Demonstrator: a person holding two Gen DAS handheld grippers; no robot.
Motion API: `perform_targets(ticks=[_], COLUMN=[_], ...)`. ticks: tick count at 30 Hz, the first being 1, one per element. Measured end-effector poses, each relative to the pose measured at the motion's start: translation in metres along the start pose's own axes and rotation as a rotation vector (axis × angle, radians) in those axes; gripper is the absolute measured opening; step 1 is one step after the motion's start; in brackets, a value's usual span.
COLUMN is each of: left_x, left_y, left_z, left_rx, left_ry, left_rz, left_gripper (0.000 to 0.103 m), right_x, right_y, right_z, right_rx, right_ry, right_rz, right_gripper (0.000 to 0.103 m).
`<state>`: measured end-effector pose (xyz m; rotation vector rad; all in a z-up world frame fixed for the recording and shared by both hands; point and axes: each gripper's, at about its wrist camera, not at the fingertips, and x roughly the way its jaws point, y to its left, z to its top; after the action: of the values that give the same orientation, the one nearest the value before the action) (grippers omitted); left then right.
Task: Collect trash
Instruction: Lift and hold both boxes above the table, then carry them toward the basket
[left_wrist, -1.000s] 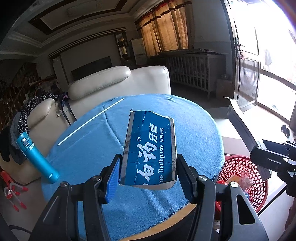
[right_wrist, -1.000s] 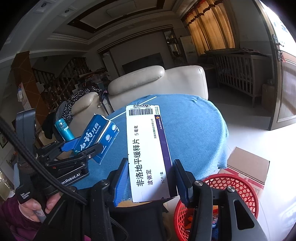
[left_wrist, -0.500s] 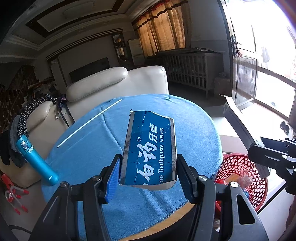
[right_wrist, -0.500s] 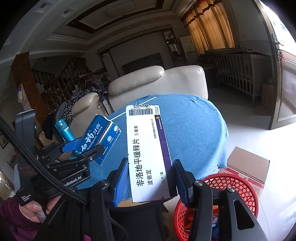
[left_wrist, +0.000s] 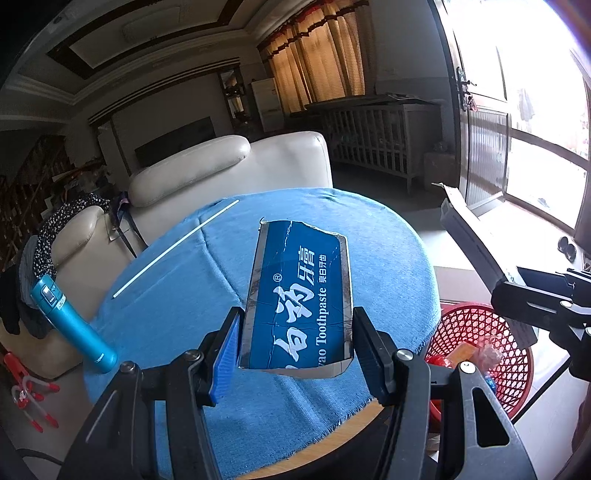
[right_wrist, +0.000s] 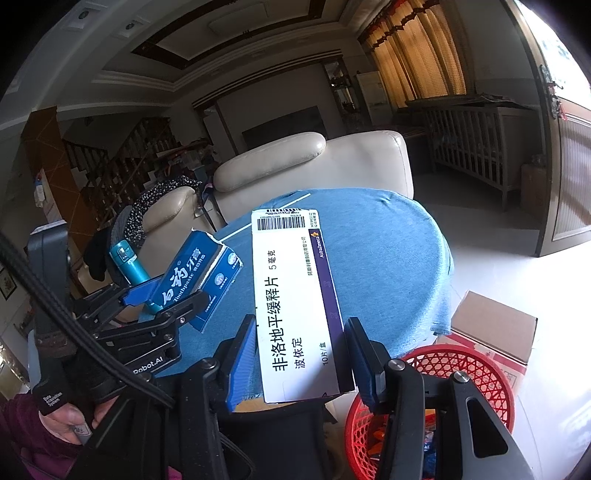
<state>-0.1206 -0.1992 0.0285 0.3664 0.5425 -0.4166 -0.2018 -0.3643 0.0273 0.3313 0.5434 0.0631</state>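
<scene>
My left gripper is shut on a torn blue toothpaste box and holds it above the near edge of the round table. The box also shows in the right wrist view. My right gripper is shut on a white and purple medicine box, held up near the table's front edge. A red mesh basket with some trash in it stands on the floor just right of the table; it also shows in the left wrist view.
The table has a blue cloth. A thin white stick lies on its far left part. A teal bottle is at the table's left edge. A cream sofa stands behind. A cardboard box sits beside the basket.
Both grippers keep their boxes. The left gripper has drifted slightly, so the red basket and right gripper sit a little lower and further left in its view.
</scene>
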Motion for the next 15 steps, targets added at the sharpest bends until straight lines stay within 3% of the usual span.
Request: perform_targets(ticks=[15], left_x=[0.0010], left_y=[-0.0008], left_z=[0.0000], left_rx=[0.005], left_ry=[0.004], left_rz=[-0.005], left_gripper=[0.060], right_x=[-0.0005], right_y=[-0.0016], right_z=[-0.0010], right_rx=[0.004], right_ry=[0.001], right_rz=[0.001], right_gripper=[0.051])
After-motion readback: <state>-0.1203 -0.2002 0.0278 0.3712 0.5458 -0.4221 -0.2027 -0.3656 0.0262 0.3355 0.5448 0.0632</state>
